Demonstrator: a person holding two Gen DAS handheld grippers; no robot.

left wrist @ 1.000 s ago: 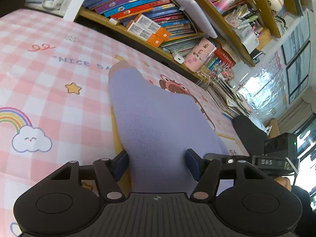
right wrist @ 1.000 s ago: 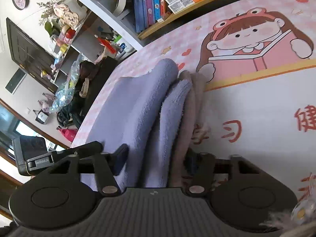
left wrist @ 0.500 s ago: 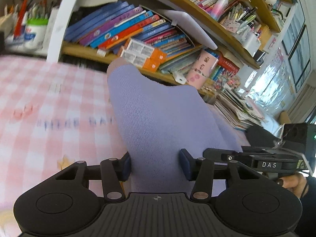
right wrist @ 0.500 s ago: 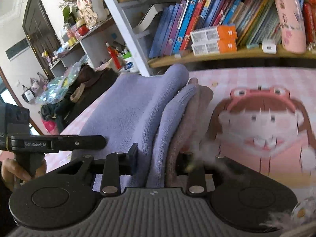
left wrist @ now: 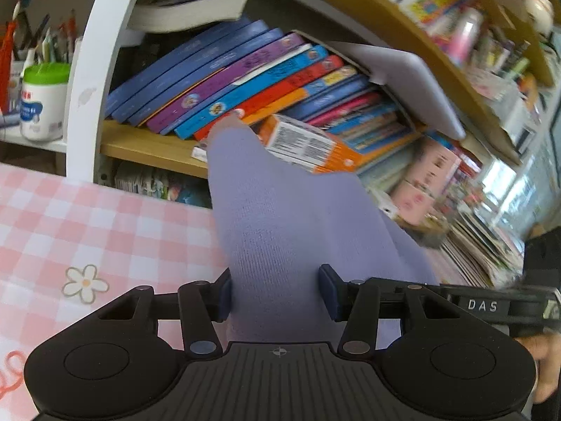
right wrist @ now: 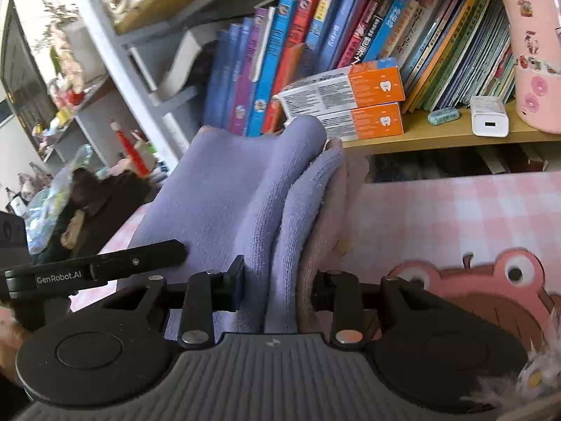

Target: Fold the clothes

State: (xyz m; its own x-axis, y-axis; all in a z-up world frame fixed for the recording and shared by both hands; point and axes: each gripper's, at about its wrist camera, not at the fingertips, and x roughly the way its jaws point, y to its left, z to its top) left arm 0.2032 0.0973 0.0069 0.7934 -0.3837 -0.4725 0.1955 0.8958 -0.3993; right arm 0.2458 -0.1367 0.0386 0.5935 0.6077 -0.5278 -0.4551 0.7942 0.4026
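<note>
A folded lavender knit garment (left wrist: 280,231) with a pinkish inner layer (right wrist: 326,217) is held up off the table between both grippers. My left gripper (left wrist: 275,293) is shut on one end of the lavender garment. My right gripper (right wrist: 277,287) is shut on the other end, pinching several stacked lavender and pink folds (right wrist: 245,193). The right gripper's body shows at the right of the left wrist view (left wrist: 484,305), and the left gripper's finger shows at the left of the right wrist view (right wrist: 105,263).
A pink checked tablecloth with cartoon prints (left wrist: 87,231) covers the table below. A wooden bookshelf (left wrist: 147,147) packed with books (left wrist: 245,80) stands just behind it, with orange boxes (right wrist: 350,94) and a white charger (right wrist: 489,121) on its ledge.
Both grippers have lifted the garment off the table and tilted upward, so the views now face the bookshelf rather than the tablecloth. Both stay shut on the garment.
</note>
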